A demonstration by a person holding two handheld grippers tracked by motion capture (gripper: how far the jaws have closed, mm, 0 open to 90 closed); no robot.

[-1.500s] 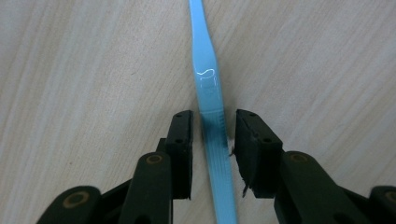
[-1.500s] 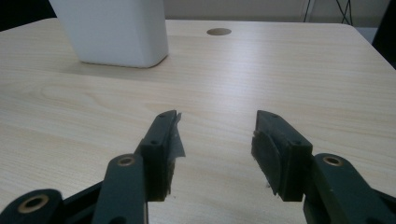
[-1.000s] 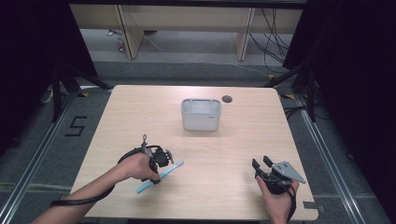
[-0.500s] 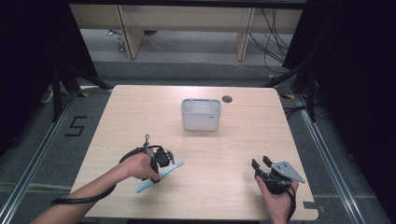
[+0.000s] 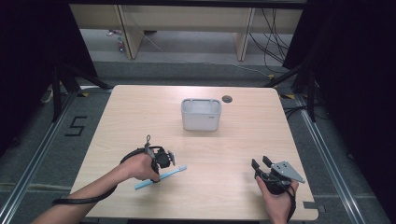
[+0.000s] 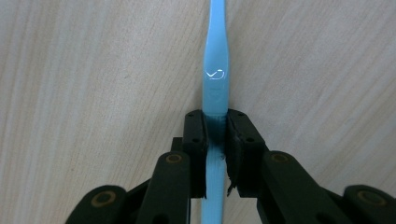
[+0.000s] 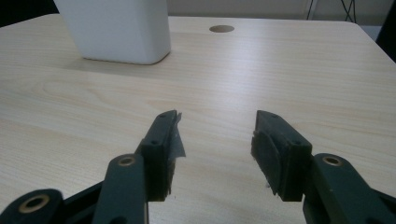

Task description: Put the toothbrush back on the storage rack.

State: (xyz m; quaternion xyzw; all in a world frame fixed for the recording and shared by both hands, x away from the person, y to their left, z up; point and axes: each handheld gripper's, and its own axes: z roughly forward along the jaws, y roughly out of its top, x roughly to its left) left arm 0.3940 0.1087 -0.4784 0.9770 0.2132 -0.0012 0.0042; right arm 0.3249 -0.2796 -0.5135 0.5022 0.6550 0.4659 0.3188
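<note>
Surface (image 5: pixel 140 116): pale wood-grain top, round cable hole (image 5: pixel 227 99) near the far edge. Bare except for the items below.

White bin (image 5: pixel 201 115): open-topped, rounded corners, standing upright toward the far middle, well apart from both hands. Its lower wall also shows in the right gripper view (image 7: pixel 119 32).

Right tongs (image 5: pixel 259 163): held low at the near right corner, jaws spread apart with nothing between them, pointing toward the bin across bare wood. Idle.

Left tongs (image 5: pixel 159 169): near left of the surface, in the person's left hand (image 5: pixel 137 165). The jaws have just been closing and are now clenched on the blue toothbrush; the left gripper view shows both pads pressed flat against the sides of its handle.

Blue toothbrush (image 6: pixel 215 60): lying flat on the surface, slanted in the high view (image 5: pixel 173 171), one end out past the tongs, the other back under the hand. Grip sits partway along the handle, roughly at its middle.

Handling, as a judgement: light, thin, stiff plastic, smooth-sided, so it may twist or slip in the pads if pinched off-centre. The present hold near the middle should keep it balanced on the lift. Likely not fragile. The bin looks the probable destination; the brush is long, so it may need tipping end-down to go in.
</note>
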